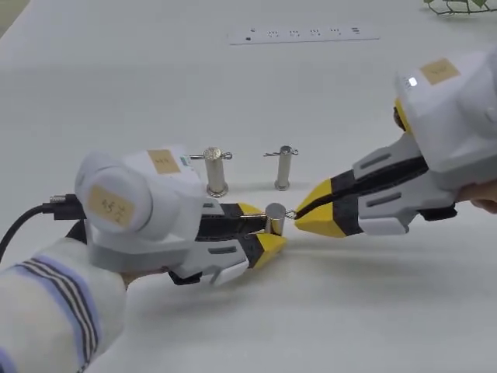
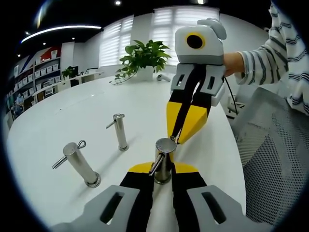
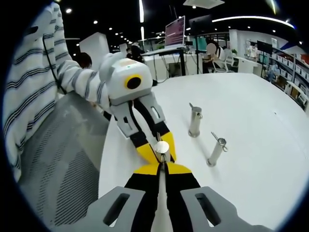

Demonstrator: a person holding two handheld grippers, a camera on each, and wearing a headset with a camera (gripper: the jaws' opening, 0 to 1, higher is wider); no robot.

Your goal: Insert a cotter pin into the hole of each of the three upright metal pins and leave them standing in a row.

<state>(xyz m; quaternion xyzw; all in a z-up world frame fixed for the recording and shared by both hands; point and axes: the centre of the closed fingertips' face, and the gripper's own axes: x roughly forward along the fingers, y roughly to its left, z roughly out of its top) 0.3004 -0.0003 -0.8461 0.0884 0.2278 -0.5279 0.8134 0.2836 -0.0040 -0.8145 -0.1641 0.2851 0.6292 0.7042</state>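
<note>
Cotter pin [image 1: 290, 214], pinched at its loop by the right hand-held gripper [image 1: 300, 218], is entered in the third metal pin [image 1: 274, 211], which is clamped upright by the left hand-held gripper [image 1: 262, 227]. One fitted pin [image 1: 216, 172] stands at eleven o'clock, a second fitted pin [image 1: 284, 167] at twelve. Full seating, then release, is judged next.

Both the left gripper [image 1: 268, 235] and the right gripper [image 1: 301, 216] are showing yellow tips, black arms and white bodies (each carrying a tan sticker [image 1: 164, 161]). The metal pins [image 1: 216, 172] are gleaming silver on the white table [image 1: 326, 93]. The sleeve [image 1: 54, 303] is showing blue-and-dark stripes on white.
</note>
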